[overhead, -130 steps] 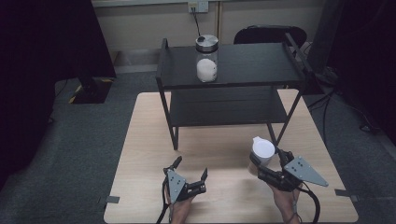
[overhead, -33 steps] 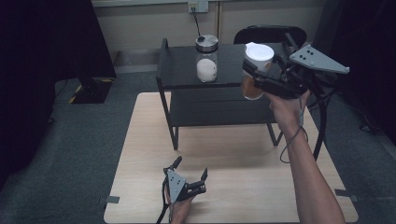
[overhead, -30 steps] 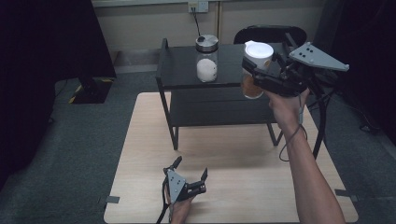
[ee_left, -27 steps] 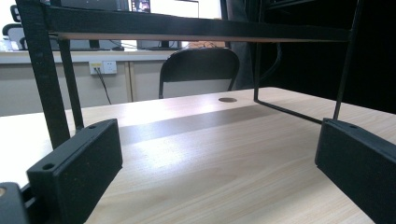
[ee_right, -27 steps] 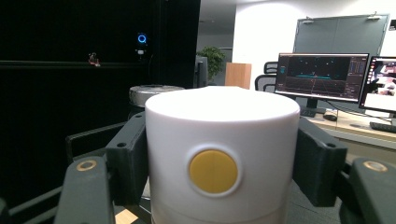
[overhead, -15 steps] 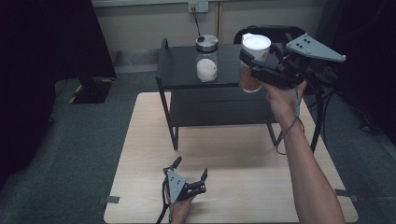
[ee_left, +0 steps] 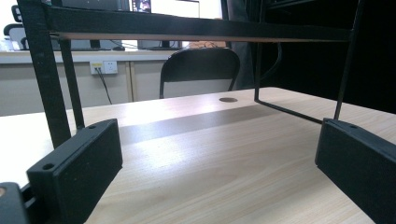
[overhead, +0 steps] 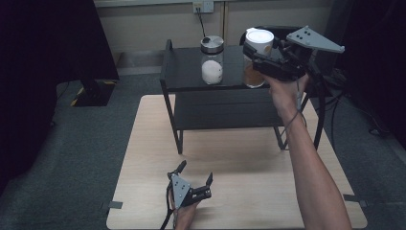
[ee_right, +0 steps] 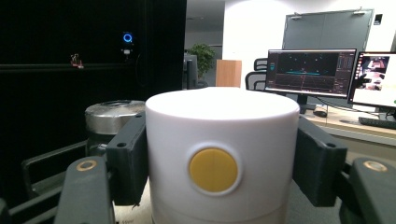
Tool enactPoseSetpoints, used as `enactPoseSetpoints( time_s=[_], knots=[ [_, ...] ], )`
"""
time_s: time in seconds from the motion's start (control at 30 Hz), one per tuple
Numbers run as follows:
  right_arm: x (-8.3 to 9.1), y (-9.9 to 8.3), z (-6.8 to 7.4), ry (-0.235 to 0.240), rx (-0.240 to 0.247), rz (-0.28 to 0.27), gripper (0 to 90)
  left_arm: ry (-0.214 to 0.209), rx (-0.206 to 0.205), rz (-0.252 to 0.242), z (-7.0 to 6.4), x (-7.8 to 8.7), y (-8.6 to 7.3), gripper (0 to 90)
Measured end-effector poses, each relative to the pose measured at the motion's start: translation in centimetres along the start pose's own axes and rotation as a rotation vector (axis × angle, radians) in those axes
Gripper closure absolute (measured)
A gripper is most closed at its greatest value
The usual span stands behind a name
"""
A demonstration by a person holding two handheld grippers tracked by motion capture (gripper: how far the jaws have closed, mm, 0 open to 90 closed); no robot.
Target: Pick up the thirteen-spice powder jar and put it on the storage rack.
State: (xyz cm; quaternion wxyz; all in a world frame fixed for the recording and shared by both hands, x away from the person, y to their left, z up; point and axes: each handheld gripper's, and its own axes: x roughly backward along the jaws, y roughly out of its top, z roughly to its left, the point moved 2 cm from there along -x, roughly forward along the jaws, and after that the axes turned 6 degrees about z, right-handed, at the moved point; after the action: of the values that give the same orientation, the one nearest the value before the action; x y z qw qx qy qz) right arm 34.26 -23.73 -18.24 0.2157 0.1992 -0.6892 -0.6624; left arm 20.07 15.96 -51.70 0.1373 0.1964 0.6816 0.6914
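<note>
So the right gripper (overhead: pixel 256 55) is up at the top shelf of the black rack (overhead: pixel 186 72), jaws clamped on the white lid of a jar (overhead: pixel 256 60) with brownish stuff in the bottom. In the right gripper view the lid (ee_right: pixel 219 158) sits squarely between both jaws, yellow dot facing the camera. The jar's base looks down on the shelf, or just about (can't tell for sure whether it's actually touching). Near it on the same shelf stands a second jar (overhead: pixel 212 60) with a metal lid and white contents. The left gripper (overhead: pixel 194 184) rests low on the wooden table (overhead: pixel 239 158) near the front edge, jaws spread wide, nothing between them.
</note>
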Motion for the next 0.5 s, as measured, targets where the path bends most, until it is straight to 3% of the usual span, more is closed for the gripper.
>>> enactPoseSetpoints(
  time_s=[0.2,0.33,0.5],
  knots=[
    [-0.8,0.0,-0.1,-0.01,-0.006,0.0,30.5,0.0,-0.001,0.001,0.0,0.0,0.0,0.1],
    [-1.2,-0.1,-0.6,-0.007,-0.041,-0.005,30.5,0.0,-0.003,0.001,0.0,0.0,0.0,0.1],
    [-1.6,-0.1,-0.5,-0.022,-0.03,-0.006,30.5,0.0,-0.003,0.001,0.0,0.0,0.0,0.2]
  ],
)
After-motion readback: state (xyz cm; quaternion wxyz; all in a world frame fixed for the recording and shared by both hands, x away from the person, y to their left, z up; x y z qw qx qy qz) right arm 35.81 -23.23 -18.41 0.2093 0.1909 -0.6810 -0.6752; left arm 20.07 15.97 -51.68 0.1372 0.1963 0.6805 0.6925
